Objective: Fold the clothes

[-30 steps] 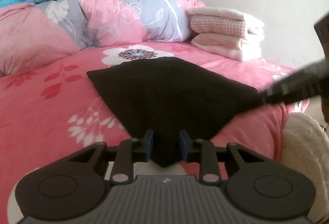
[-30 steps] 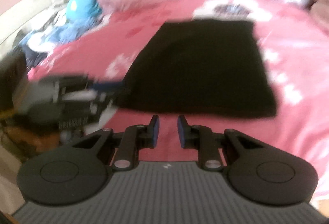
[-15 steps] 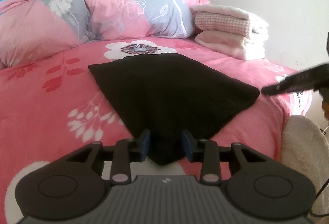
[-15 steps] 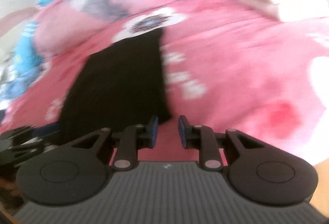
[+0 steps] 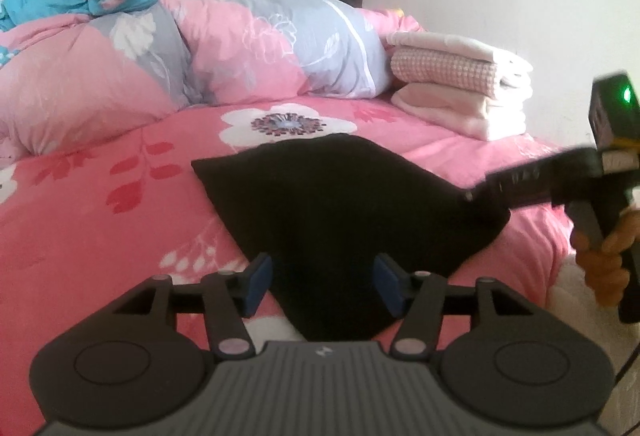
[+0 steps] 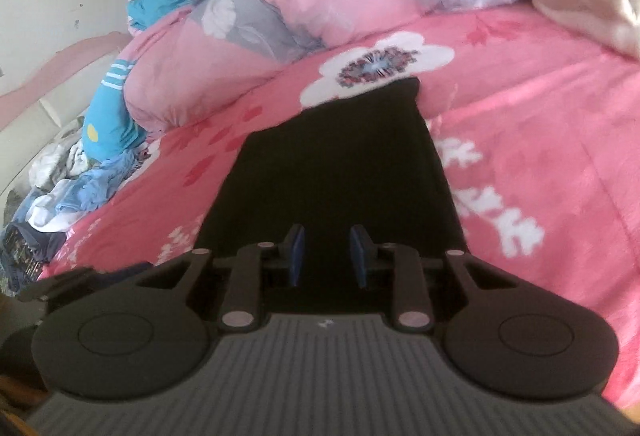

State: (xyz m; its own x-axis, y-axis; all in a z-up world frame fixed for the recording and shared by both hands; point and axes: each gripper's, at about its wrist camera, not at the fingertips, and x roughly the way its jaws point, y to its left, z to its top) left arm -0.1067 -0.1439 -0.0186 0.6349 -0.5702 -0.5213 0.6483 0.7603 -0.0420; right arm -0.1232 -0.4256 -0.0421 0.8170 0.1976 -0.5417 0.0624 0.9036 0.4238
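A folded black garment (image 5: 340, 196) lies flat on the pink flowered bed (image 5: 100, 236). Its near corner points between the fingers of my left gripper (image 5: 322, 268), whose jaws are opening; the blue pads stand clear of the cloth on both sides. In the right wrist view the same black garment (image 6: 340, 164) stretches away from my right gripper (image 6: 327, 236), which hovers over its near edge with a narrow gap between the pads and nothing pinched. From the left wrist view, the right gripper (image 5: 470, 195) reaches in at the garment's right corner, held by a hand (image 5: 604, 260).
A stack of folded pink and white towels (image 5: 460, 92) sits at the far right of the bed. A rolled pink and grey quilt (image 5: 200, 56) runs along the back. Loose clothes (image 6: 72, 176) are piled at the bed's left side. The bed's edge drops off at the right.
My left jaws have spread wide and let go of the garment's near corner. The right gripper has rolled and swung from beside the garment to over its near edge.
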